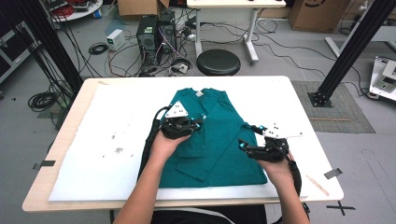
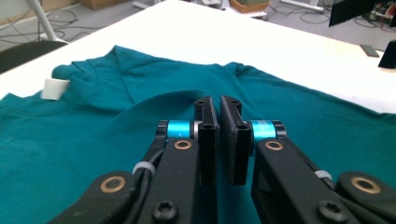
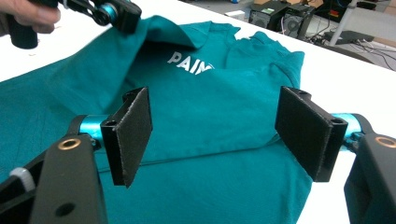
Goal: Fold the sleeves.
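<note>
A teal T-shirt (image 1: pixel 219 149) lies on the white-covered table, collar at the far end, with a white neck label (image 1: pixel 200 93). My left gripper (image 1: pixel 198 122) is over its left half, shut on a fold of the cloth. From the right gripper view this left gripper (image 3: pixel 116 14) holds the shirt's edge lifted, baring white lettering (image 3: pixel 191 63). In the left gripper view the jaws (image 2: pixel 219 107) stand nearly together above the shirt (image 2: pixel 93 140) and label (image 2: pixel 55 88). My right gripper (image 1: pixel 243 144) hovers open over the shirt's right side, its pads (image 3: pixel 133 133) wide apart above the cloth (image 3: pixel 210 107).
A white sheet (image 1: pixel 112 140) covers most of the wooden table (image 1: pixel 65 135). Beyond the far edge stand a black stool (image 1: pixel 218 61) and computer cases (image 1: pixel 156 32) among floor cables. Black frame posts (image 1: pixel 348 51) rise at both sides.
</note>
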